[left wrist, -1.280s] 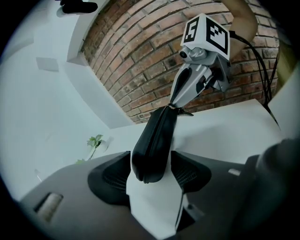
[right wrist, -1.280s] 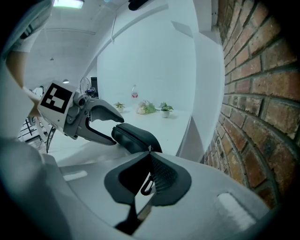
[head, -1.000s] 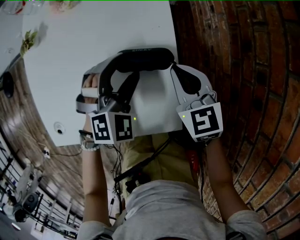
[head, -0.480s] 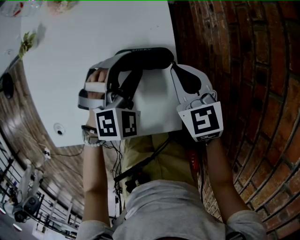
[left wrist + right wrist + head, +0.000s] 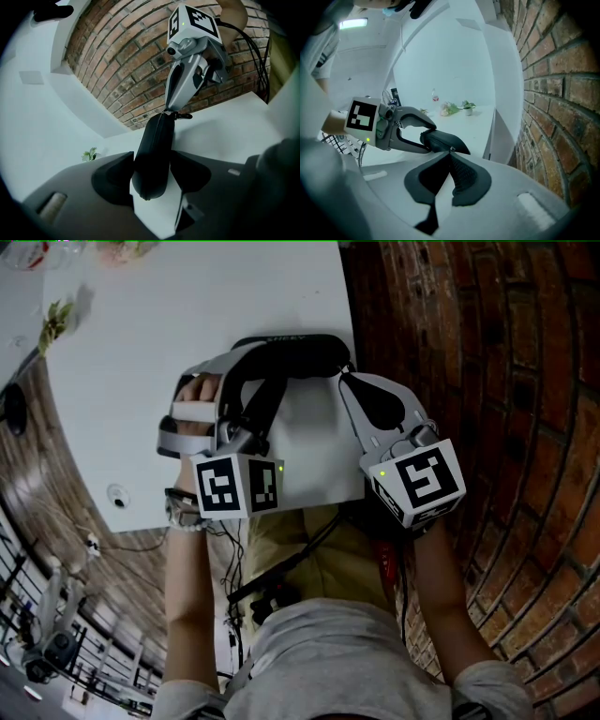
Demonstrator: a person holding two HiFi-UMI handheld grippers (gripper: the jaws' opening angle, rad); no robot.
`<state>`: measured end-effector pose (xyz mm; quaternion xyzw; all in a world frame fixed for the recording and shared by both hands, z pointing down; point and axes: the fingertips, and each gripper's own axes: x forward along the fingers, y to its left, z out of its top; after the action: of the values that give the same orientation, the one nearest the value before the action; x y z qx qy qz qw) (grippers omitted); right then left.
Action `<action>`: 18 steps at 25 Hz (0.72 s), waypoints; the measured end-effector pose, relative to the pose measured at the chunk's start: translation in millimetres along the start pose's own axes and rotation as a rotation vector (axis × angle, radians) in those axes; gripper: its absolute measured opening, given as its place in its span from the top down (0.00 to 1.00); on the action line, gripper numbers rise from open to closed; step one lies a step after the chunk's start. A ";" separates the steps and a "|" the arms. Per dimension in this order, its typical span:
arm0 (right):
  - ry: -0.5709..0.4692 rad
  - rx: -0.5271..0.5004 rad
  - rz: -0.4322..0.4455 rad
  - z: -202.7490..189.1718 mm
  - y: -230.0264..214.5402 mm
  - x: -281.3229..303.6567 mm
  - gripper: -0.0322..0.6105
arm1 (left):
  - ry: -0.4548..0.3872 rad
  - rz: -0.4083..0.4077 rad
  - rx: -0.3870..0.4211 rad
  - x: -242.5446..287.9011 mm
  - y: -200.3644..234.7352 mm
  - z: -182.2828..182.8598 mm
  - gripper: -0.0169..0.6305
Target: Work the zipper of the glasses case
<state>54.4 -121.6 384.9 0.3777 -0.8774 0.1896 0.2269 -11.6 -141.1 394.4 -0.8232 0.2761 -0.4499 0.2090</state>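
A black glasses case [image 5: 291, 354] lies along the white table's [image 5: 141, 381] right side, next to the brick wall. My left gripper [image 5: 246, 371] has the case's left end [image 5: 154, 140] between its dark pads, which touch both sides; its jaws are closing on it. My right gripper [image 5: 345, 374] is shut, its tips pinched on the small zipper pull [image 5: 183, 116] at the case's right end. In the right gripper view the shut tips [image 5: 450, 152] meet the case's pointed end [image 5: 440, 139], with the left gripper [image 5: 423, 137] beyond it.
A brick wall [image 5: 469, 352] runs close along the table's right edge. A small plant [image 5: 56, 320] and other small items stand at the far left. A small round object [image 5: 117, 495] lies near the table's near edge. The person's torso is just below the table.
The left gripper has shifted a little to the right along the case. The right gripper's marker cube has swung slightly right and down. The case has stayed in place.
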 end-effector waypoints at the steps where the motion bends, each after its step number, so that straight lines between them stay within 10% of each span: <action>1: 0.000 -0.004 0.004 1.3 2.0 0.7 0.95 | -0.001 -0.001 -0.001 0.0 0.1 0.0 0.57; 18: -0.022 -0.041 0.097 21.0 35.3 17.0 0.94 | -0.001 0.000 -0.004 0.1 0.6 1.2 0.57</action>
<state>12.2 -119.2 371.1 0.3320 -0.9009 0.1782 0.2152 -10.6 -141.6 393.5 -0.8239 0.2767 -0.4489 0.2074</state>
